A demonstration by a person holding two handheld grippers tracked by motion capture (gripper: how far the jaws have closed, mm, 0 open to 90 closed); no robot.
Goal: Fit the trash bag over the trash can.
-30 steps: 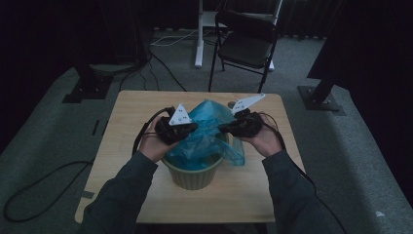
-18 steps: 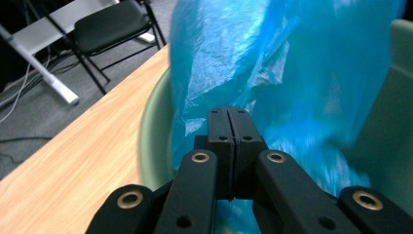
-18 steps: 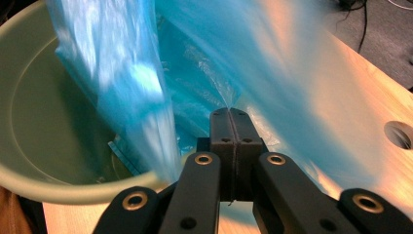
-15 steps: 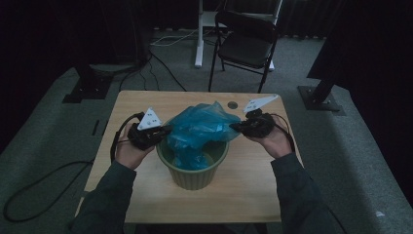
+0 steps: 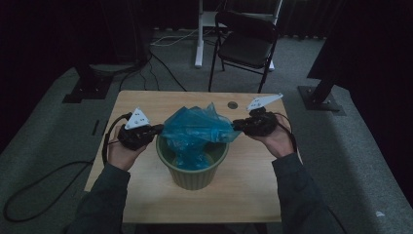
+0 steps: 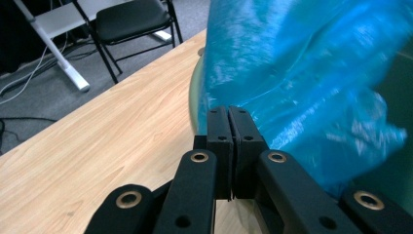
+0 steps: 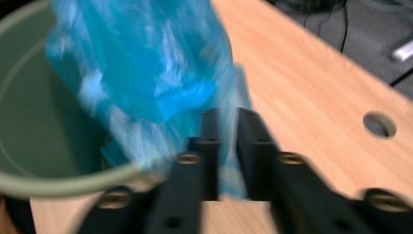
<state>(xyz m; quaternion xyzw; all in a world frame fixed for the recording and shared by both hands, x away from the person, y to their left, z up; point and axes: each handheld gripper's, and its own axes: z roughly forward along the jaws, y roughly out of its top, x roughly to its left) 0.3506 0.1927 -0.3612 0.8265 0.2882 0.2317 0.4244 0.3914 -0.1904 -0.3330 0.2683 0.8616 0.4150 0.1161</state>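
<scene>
A crumpled blue plastic bag (image 5: 195,129) sits in the mouth of a pale green pot (image 5: 192,173) at the middle of the wooden table (image 5: 146,102). My left gripper (image 5: 158,129) is at the bag's left edge. In the left gripper view its jaws (image 6: 228,117) are pressed together on the edge of the bag (image 6: 302,73). My right gripper (image 5: 236,125) is at the bag's right edge. Its jaws have just been opening: in the blurred right gripper view they (image 7: 225,119) stand slightly apart with blue film (image 7: 146,63) loose in the gap, over the pot's rim (image 7: 48,187).
A round hole (image 5: 233,105) is in the table's far right part. Beyond the table stand a black folding chair (image 5: 243,44) and a white desk leg (image 5: 199,34). Cables lie on the grey floor at the left.
Both hands have moved apart, the left one farther, to the left. The bag is now stretched wider across the pot's mouth.
</scene>
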